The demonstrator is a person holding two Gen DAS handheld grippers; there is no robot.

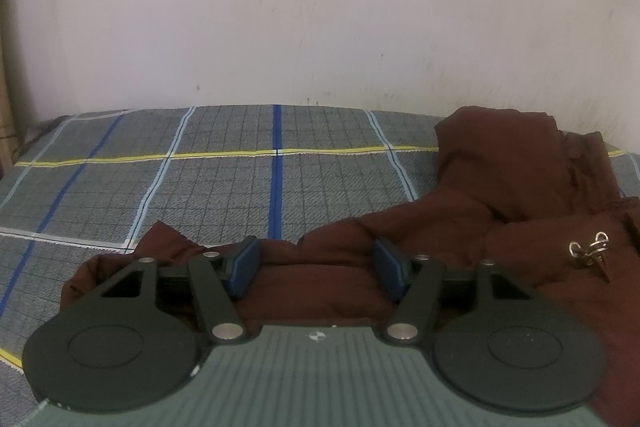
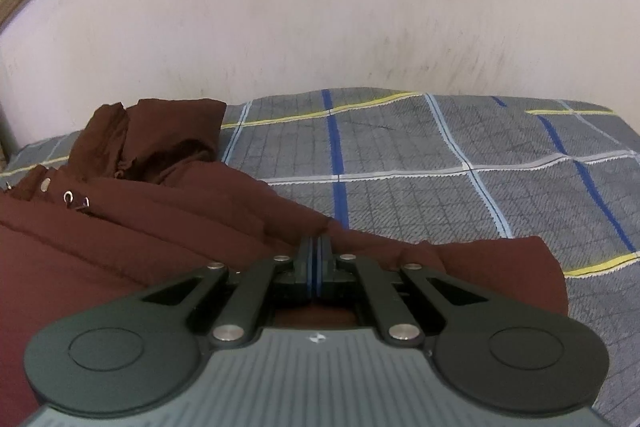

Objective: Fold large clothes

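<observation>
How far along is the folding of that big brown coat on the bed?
Barely begun. The brown coat lies spread and rumpled on the checked bedspread, hood bunched near the wall; no neat fold shows. In hand: the left gripper sits at one sleeve with jaws open around the fabric, and the right gripper has its jaws closed at the other sleeve; whether cloth is pinched is unclear. Every fold is left.

Scuffed white wall (image 1: 320,7) (plaid bedspread (image 1: 224,187))

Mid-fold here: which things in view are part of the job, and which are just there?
Job:
- maroon jacket
- left gripper, open over a sleeve
- right gripper, shut at the jacket's fabric

Just there:
- plaid bedsheet
- wall
</observation>
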